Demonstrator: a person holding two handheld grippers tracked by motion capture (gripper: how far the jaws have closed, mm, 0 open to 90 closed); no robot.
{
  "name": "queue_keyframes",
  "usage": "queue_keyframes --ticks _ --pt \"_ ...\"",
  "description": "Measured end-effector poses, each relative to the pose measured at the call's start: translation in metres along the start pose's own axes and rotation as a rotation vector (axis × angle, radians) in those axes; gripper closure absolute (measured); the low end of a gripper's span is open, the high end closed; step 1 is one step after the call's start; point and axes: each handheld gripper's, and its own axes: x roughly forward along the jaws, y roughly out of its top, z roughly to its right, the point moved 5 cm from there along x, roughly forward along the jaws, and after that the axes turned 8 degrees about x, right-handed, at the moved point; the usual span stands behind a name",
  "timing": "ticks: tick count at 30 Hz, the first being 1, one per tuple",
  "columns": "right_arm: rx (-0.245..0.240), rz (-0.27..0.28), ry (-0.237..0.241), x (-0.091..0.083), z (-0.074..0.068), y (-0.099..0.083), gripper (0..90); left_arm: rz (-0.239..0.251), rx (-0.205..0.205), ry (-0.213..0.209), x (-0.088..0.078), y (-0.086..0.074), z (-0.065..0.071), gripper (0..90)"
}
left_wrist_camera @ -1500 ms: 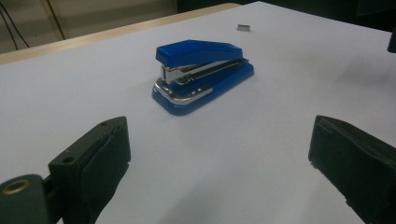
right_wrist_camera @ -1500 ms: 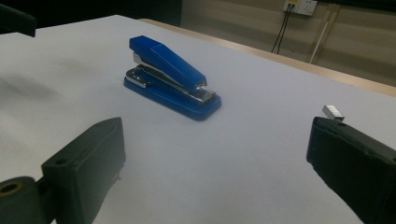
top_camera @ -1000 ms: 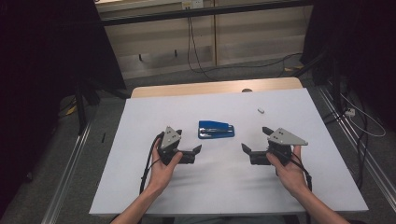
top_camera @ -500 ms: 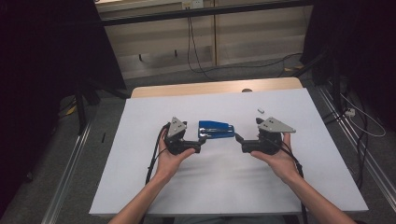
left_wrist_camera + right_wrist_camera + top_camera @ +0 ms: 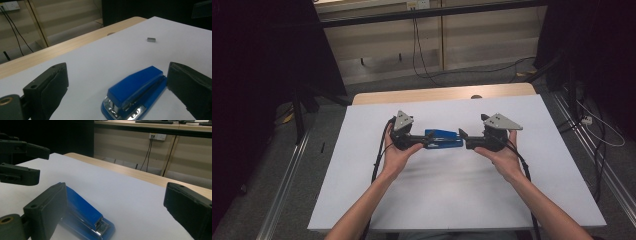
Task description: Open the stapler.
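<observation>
No word, number, brand or sign can be read anywhere in these pictures. The glossy blue plastic stapler at the centre of the high view carries a small pale mark on its top (too blurred and too small to make out), and in both gripper views its blue cover looks plain. The white wall socket at the upper right of the right gripper view bears no legible marking either.

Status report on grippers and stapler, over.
Left gripper open, jaws either side of the stapler. Right gripper open at its other end. Stapler flat on the white sheet. Small grey piece lies beyond, clear of the work.
</observation>
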Motion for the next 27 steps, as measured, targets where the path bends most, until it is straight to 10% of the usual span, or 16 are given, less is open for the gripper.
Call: queue_keyframes --ticks 11,27 --pt "-0.009 -0.052 0.005 0.017 0.0 -0.013 9.9 -0.048 -0.006 -0.027 0.011 -0.013 0.006 3.8" --pt "-0.009 -0.078 0.1 0.02 -0.012 -0.02 51.3 -0.043 -0.033 -0.026 0.007 -0.017 0.005 4.3"
